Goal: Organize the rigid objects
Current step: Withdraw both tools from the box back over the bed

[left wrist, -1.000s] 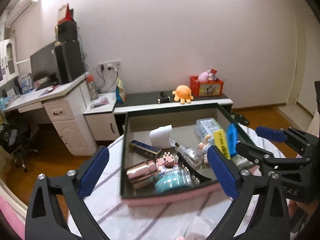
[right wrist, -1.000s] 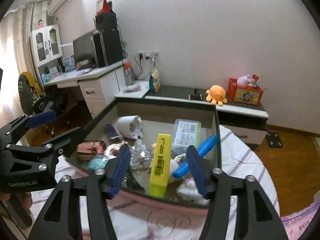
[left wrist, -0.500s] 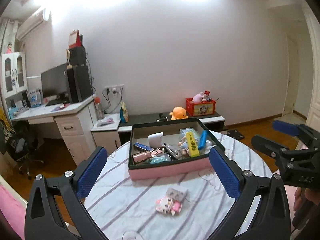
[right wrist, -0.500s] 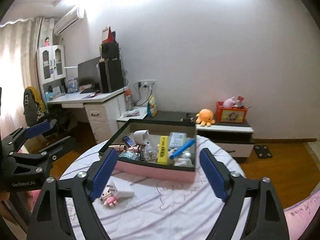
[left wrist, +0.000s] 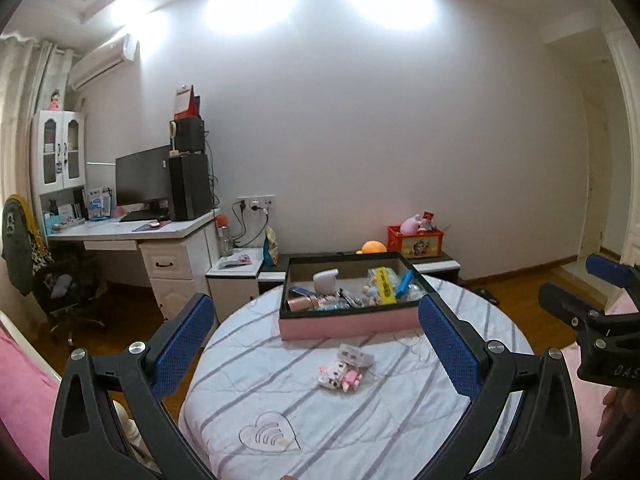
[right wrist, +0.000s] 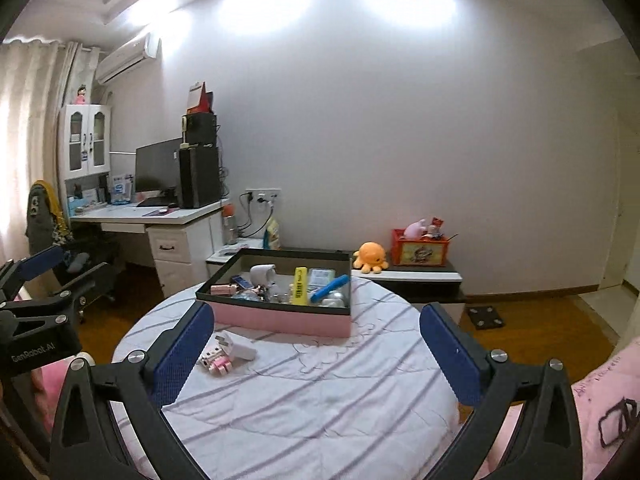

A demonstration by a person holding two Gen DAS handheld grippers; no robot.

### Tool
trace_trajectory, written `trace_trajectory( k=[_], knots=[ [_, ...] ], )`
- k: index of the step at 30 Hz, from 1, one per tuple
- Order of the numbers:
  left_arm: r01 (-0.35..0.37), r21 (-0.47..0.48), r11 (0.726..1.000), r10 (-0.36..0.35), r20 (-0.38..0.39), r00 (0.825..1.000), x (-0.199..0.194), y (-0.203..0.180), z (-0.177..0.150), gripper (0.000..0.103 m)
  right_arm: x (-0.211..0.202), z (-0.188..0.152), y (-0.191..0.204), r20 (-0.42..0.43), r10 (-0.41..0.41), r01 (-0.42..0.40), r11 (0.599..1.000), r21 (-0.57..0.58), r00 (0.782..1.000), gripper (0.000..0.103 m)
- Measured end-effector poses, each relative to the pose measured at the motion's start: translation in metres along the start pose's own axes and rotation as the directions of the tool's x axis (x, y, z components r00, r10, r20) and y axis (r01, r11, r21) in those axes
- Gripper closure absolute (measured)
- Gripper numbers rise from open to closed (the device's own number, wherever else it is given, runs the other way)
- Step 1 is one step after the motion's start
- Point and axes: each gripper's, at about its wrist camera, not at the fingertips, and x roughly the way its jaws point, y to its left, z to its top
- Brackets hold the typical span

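Both claws now sit well back from the box (left wrist: 348, 322), which a second ago filled each view with the yellow marker (right wrist: 300, 286) just ahead of the right claw (right wrist: 316, 354). That claw's jaws have just been opening and now stand spread wide with nothing between them; the marker lies inside the box, leaning next to the blue pen (right wrist: 330, 288). I judge that to mean the marker has been dropped off and that placement is finished.

The left claw (left wrist: 316, 346) is spread just as wide and carries nothing. It appears at the left edge of the right wrist view, as the right one does at the right edge of the left wrist view.

The box sits at the far side of the round counter (left wrist: 360, 432), already crowded with a white cup-like thing (left wrist: 325, 280), a rose-gold tube (left wrist: 303, 303) and other small items too tightly packed to name.

Two things remain loose on the striped cloth, near the box's pink front wall but apart from it: a pink toy (left wrist: 340, 376) and, touching it, a pale flat piece (left wrist: 355, 355) that may be a plug or a small packet. These look like the next things to collect, and the toy lies nearer the left claw's side.
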Motion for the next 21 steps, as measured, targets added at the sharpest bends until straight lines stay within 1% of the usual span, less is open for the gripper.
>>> trace_trajectory(
  k=[11,15,21],
  knots=[
    [-0.010,0.019,1.000,0.011,-0.035,0.999,0.000,-0.002,-0.006,0.000,-0.003,-0.004,0.000,-0.020,0.003,-0.004,1.000,-0.005,1.000,0.000],
    [-0.008,0.012,1.000,0.009,-0.060,0.998,0.007,0.003,-0.009,0.000,0.000,-0.007,-0.001,-0.038,0.003,-0.004,1.000,-0.001,0.999,0.000],
    [-0.031,0.009,0.999,0.032,-0.093,0.995,0.019,0.014,-0.014,0.000,0.011,-0.012,-0.004,-0.061,0.005,-0.004,1.000,0.005,0.998,0.000]
  ],
)
